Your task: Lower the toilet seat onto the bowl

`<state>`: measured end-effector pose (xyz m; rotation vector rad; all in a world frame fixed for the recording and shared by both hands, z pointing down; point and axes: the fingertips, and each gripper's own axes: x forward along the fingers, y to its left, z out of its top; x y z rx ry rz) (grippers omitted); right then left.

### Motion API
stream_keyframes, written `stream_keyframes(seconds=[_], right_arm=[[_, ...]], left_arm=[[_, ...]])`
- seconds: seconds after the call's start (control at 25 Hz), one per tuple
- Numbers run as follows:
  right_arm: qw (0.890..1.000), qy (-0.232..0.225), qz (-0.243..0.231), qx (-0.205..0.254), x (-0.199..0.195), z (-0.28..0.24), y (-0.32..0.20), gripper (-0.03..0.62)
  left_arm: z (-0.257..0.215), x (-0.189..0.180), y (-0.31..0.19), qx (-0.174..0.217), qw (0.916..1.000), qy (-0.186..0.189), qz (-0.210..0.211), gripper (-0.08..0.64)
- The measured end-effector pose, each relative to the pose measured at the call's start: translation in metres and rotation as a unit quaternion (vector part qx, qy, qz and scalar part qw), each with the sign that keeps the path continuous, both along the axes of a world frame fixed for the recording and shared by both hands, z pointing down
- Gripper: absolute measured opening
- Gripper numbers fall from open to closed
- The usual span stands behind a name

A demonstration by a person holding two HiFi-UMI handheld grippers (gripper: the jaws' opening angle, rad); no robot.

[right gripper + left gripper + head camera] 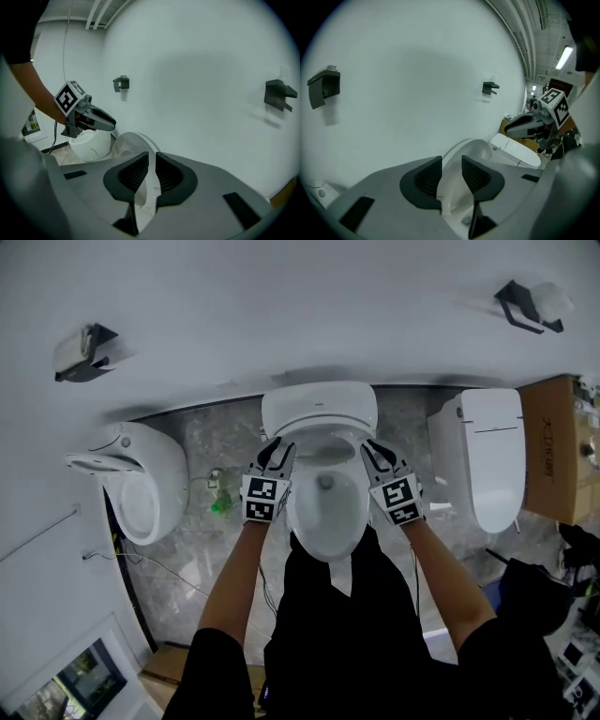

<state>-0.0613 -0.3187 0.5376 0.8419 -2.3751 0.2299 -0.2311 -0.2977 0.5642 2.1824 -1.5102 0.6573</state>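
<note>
Left tongs [451,163] spread, toilet seat [146,190] rim in the gap, right tongs [152,157] nearly closed, pinching seat's right rim

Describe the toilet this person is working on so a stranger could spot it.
Three toilets line the white wall; it is the middle toilet, directly before the person. The left toilet and the closed right toilet stand untouched, while this one has the left gripper and right gripper at its seat.
</note>
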Motion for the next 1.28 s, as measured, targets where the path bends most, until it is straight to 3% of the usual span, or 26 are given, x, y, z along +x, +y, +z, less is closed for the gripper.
stream_keyframes(seconds=[0.04, 0.12, 0.16, 0.44, 0.6, 0.64, 0.92, 1.28], right_arm=[[1.0, 0.004, 0.002, -0.004, -0.003, 0.007, -0.005, 0.044], [1.0, 0.011, 0.0, -0.016, -0.009, 0.021, -0.015, 0.139], [1.0, 0.017, -0.004, -0.022, -0.012, 0.028, -0.018, 0.149], [0.997, 0.059, -0.043, -0.018, -0.019, 0.06, -0.036, 0.149], [0.998, 0.059, -0.013, -0.036, -0.019, 0.073, -0.047, 0.147], [0.998, 0.058, -0.007, -0.037, -0.02, 0.074, -0.05, 0.145], [0.997, 0.066, -0.022, -0.021, -0.026, 0.077, -0.051, 0.113], [0.997, 0.068, -0.011, -0.023, -0.015, 0.067, -0.01, 0.112]], left_arm=[[0.006, 0.0, -0.005, -0.005, 1.0, -0.002, 0.008, 0.149], [0.02, 0.002, -0.014, -0.014, 0.9997, -0.005, 0.021, 0.175], [0.026, 0.002, -0.017, -0.02, 0.9995, -0.008, 0.025, 0.178], [0.041, 0.003, -0.03, -0.014, 0.9981, -0.035, 0.048, 0.165], [0.051, 0.004, -0.033, -0.019, 0.9972, -0.036, 0.062, 0.152], [0.05, 0.003, -0.034, -0.018, 0.9972, -0.036, 0.062, 0.11], [0.045, 0.004, -0.032, -0.018, 0.999, -0.009, 0.04, 0.083], [0.036, 0.014, 0.011, -0.017, 0.9994, 0.022, 0.021, 0.091]])
